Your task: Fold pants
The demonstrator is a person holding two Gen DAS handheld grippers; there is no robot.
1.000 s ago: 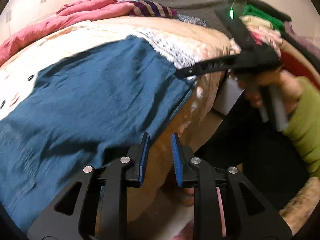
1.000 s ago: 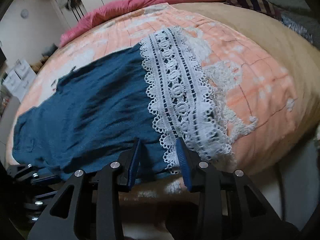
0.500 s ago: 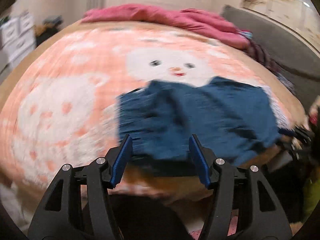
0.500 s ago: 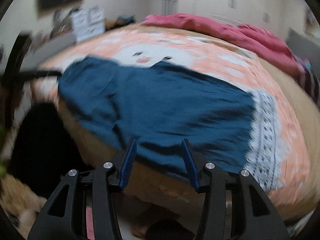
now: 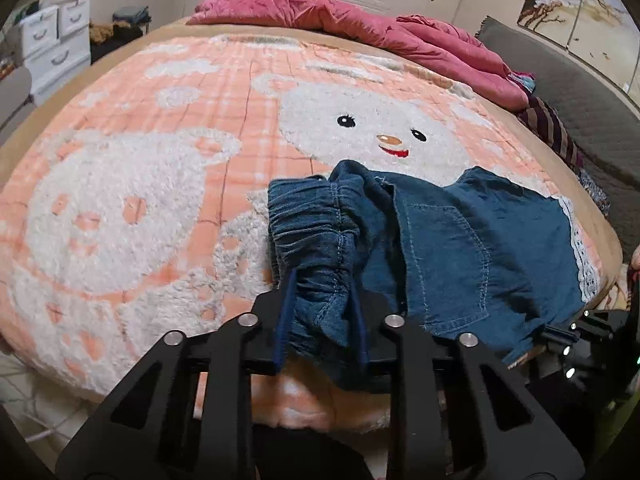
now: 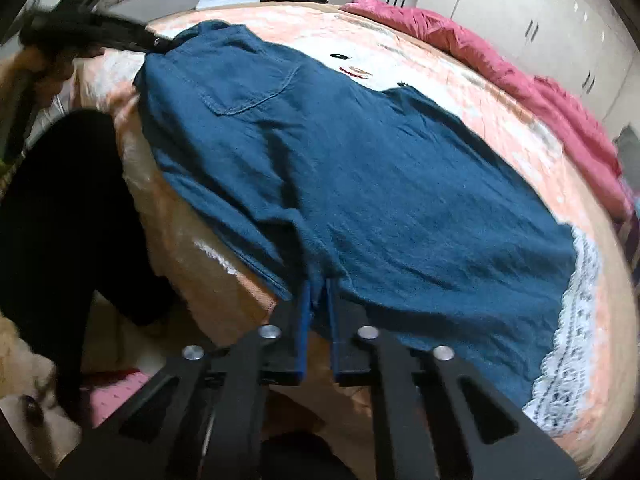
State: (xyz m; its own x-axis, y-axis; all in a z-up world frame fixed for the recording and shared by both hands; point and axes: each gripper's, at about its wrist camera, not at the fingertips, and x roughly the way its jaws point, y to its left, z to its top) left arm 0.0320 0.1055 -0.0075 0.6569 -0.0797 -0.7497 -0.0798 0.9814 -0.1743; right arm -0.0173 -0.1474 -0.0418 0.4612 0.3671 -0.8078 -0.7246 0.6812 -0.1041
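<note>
No readable writing or labels appear. Blue pants [image 5: 460, 248] lie on the bed [image 5: 132, 200] along its near edge, lace hem to the right. Left tool [image 5: 320, 320]: jaws closing on the bunched elastic waistband, fabric pressed between them. Right tool [image 6: 318, 304]: fully closed, pinching the pants' near edge. The pink blanket [image 5: 380, 36] lies far ahead; open bedspread stretches beyond the tools.
</note>
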